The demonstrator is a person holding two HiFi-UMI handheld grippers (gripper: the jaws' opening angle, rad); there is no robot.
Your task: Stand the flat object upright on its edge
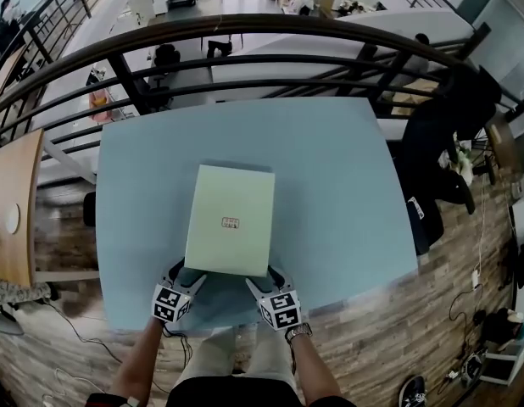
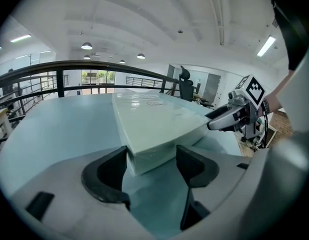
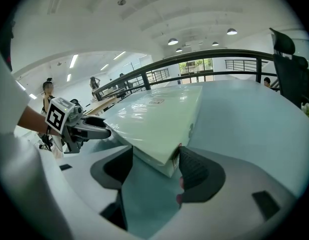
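Object: pale green flat rectangular box [image 1: 231, 202] in clear glossy wrap. It lies on its broad face on the light blue tabletop [image 1: 338, 185], near the middle and toward your edge. It is not on its edge. A small red-and-white label [image 1: 231, 223] sits about centre on the top face. Whether the near end is lifted off the table at all cannot be told.

Left gripper [image 1: 186, 276]: you have it at the box's near left corner, angled downward. In the left gripper view the jaws stand apart with that corner of the box [image 2: 154, 126] between them. The left pad [image 2: 114, 169] is right against the box's side and the right pad [image 2: 192, 164] is clear of it, so there is no clamp.

Right gripper [image 1: 266, 278]: you have it at the near right corner, also angled downward. In the right gripper view the jaws are likewise apart around the corner of the box [image 3: 159, 119]. The ribbed right pad [image 3: 192, 169] is touching the corner's edge and the left pad [image 3: 119, 166] is off it. There is no clamp here either.

The two grippers sit close together along the box's near short edge, and each shows in the other's view.

Surroundings: dark curved metal railing [image 1: 245, 28] beyond the table's far edge. Silver watch [image 1: 298, 332] on your right wrist.
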